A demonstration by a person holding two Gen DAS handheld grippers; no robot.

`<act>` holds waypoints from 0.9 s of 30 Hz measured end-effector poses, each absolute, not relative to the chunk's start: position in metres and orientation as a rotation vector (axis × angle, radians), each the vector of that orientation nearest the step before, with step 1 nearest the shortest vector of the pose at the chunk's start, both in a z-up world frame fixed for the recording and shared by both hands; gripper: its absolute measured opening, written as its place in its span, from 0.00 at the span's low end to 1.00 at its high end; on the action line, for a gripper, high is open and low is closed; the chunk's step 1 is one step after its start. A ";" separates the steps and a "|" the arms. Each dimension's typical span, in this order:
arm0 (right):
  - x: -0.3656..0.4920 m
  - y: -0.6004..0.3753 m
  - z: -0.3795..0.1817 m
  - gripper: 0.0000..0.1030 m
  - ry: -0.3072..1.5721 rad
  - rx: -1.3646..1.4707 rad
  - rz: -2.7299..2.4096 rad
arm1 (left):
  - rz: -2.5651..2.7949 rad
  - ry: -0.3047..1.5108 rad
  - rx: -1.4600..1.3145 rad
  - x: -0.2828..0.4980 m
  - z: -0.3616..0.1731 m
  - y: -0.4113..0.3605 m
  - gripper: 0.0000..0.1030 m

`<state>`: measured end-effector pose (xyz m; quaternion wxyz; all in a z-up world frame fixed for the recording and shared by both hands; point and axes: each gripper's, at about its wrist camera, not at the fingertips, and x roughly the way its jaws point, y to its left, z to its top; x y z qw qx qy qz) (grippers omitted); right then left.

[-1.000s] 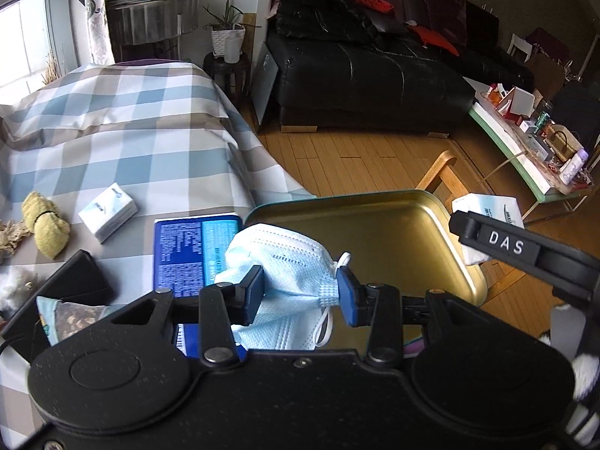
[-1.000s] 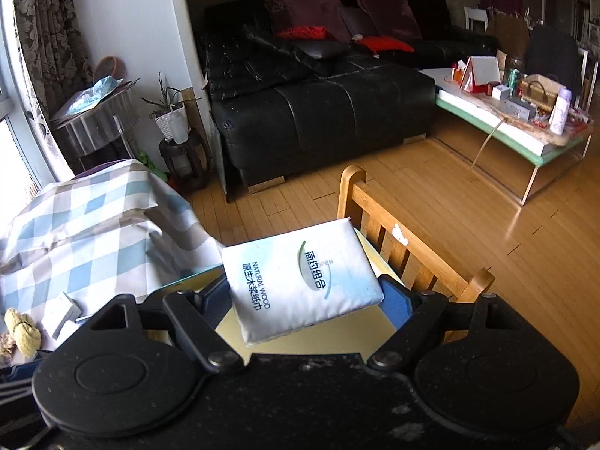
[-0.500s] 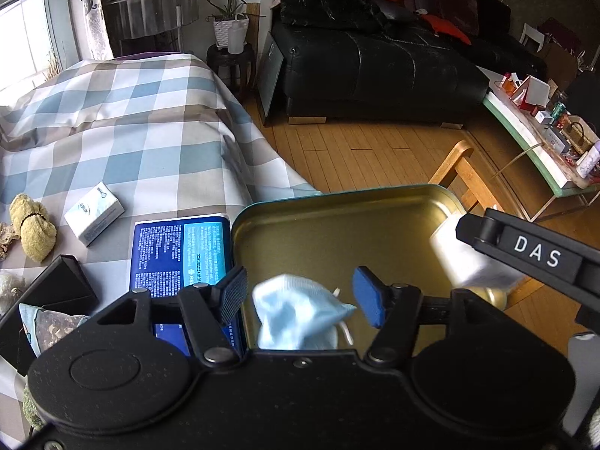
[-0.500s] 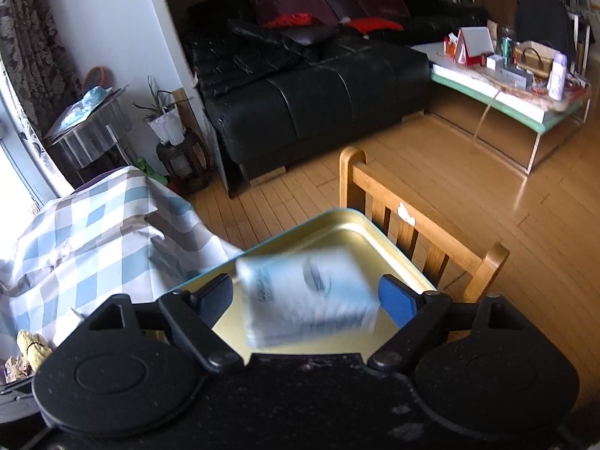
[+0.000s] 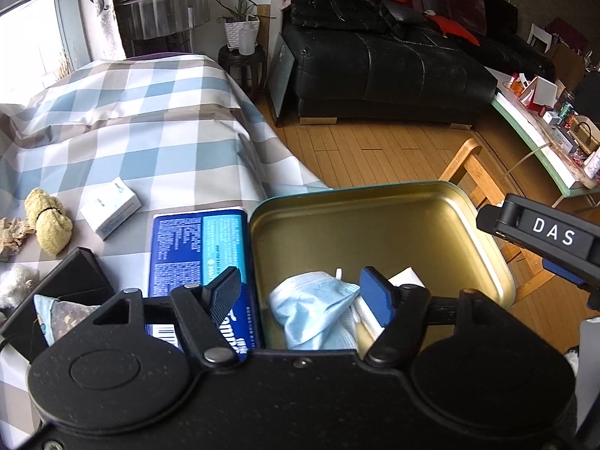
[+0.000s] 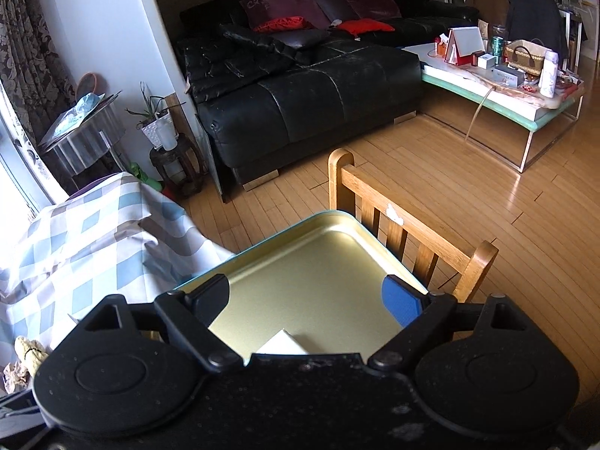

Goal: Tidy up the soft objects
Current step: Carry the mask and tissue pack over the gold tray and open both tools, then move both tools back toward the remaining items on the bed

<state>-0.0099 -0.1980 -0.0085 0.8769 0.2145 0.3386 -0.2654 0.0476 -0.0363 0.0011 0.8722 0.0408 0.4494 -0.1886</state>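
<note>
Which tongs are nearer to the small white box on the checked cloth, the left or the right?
Left. The left tongs, jaws opening, hang over the gold tin, the white box just beyond the blue lid. The right tongs are at the tin's far side.

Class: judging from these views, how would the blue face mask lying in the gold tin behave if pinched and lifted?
The face mask lies crumpled in the gold tin, so it is probably floppy and would drape. It looks like thin fabric, likely very light. Its ear loops might snag.
</note>
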 end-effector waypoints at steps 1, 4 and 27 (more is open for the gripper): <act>-0.010 -0.197 -0.009 0.87 0.707 0.445 -0.555 | -0.392 0.938 0.085 0.047 0.002 -0.034 0.64; -0.012 -0.196 -0.008 0.87 0.707 0.434 -0.549 | -0.384 0.933 0.086 0.044 0.004 -0.026 0.65; -0.016 -0.159 -0.018 0.89 0.752 0.294 -0.452 | -0.099 0.862 -0.036 0.026 0.046 0.159 0.71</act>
